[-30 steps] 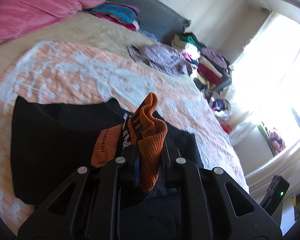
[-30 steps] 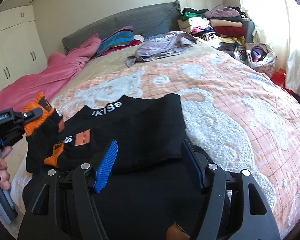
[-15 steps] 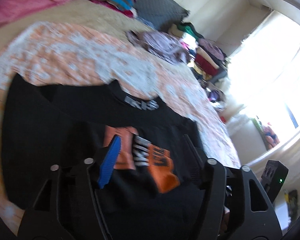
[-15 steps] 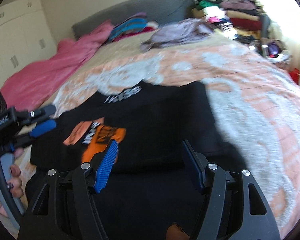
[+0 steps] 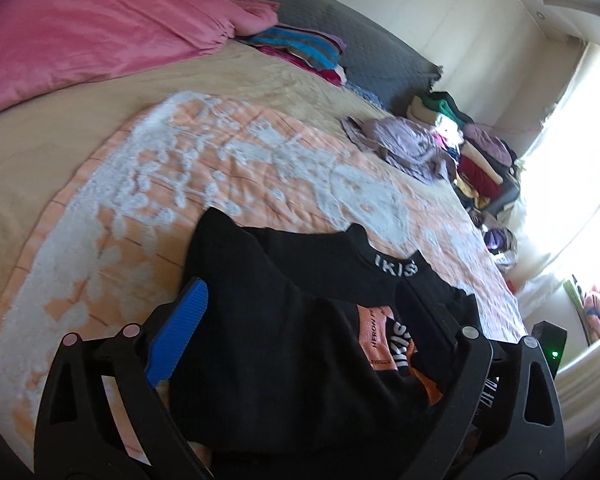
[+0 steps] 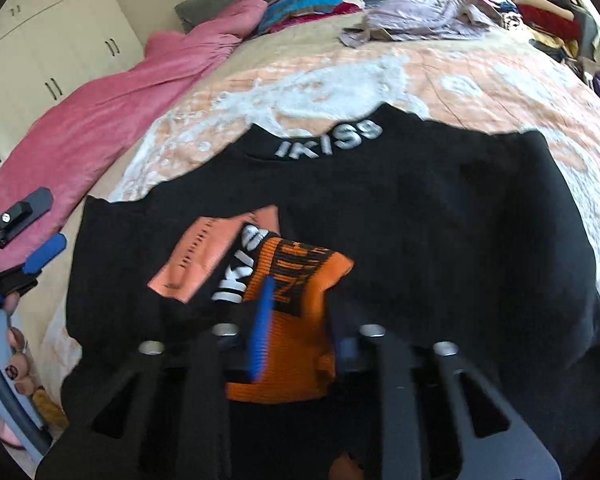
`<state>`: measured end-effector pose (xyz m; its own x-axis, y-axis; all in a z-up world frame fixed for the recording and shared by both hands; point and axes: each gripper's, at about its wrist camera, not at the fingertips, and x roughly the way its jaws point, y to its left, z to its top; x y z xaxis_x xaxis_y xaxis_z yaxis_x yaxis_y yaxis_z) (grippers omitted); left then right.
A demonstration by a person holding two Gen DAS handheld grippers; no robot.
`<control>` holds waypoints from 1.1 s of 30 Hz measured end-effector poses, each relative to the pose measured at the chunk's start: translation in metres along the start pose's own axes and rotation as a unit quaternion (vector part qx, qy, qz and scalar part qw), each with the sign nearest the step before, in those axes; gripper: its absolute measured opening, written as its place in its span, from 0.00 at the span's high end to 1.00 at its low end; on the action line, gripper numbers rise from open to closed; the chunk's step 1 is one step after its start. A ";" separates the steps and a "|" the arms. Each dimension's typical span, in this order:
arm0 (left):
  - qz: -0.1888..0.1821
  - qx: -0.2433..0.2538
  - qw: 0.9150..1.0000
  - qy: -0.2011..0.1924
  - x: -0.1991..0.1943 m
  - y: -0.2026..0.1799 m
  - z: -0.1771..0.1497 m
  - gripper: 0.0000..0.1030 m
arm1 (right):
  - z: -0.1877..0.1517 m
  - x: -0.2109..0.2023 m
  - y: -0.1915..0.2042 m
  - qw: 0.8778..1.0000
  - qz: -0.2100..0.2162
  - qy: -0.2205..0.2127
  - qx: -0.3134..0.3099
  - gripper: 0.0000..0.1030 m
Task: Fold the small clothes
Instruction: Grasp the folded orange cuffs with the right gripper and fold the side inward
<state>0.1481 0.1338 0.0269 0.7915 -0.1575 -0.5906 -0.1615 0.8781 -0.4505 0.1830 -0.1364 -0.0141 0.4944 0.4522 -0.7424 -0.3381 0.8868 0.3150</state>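
A black top [image 6: 440,208] with a white-lettered collar lies on the bed, also in the left wrist view [image 5: 284,340]. Its orange cuff [image 6: 296,304] is folded onto the body beside an orange label patch [image 6: 216,256]. My right gripper [image 6: 300,312] is partly closed around the orange cuff, the jaws narrow and blurred. My left gripper [image 5: 316,328] is open and empty over the top's left edge; it also shows at the left of the right wrist view [image 6: 40,236].
An orange and white patterned quilt [image 5: 204,168] covers the bed. A pink blanket [image 5: 80,28] and striped folded clothes [image 5: 300,48] lie at the head. A crumpled lilac garment [image 6: 420,16] and stacked clothes [image 5: 480,164] sit at the far side.
My left gripper let go of the orange cuff, opened and drew back left. My right gripper moved forward and narrowed its jaws around the cuff.
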 end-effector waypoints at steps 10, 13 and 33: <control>0.019 -0.028 0.999 -0.025 -0.015 0.026 0.010 0.12 | 0.042 -0.066 0.031 0.992 0.012 -0.107 -0.070 0.92; 0.022 -0.034 0.999 -0.027 -0.017 0.032 0.011 0.12 | 0.051 -0.085 0.027 0.987 -0.006 -0.138 -0.086 0.92; 0.022 0.023 1.000 0.002 0.000 -0.004 -0.004 0.12 | 0.011 -0.090 -0.061 0.987 -0.099 -0.127 -0.022 0.92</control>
<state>0.1466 0.1289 0.0263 0.7822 -0.1196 -0.6114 -0.1693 0.9037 -0.3934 0.1679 -0.2307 0.0401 0.7365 0.2856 -0.6132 -0.2475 0.9574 0.1487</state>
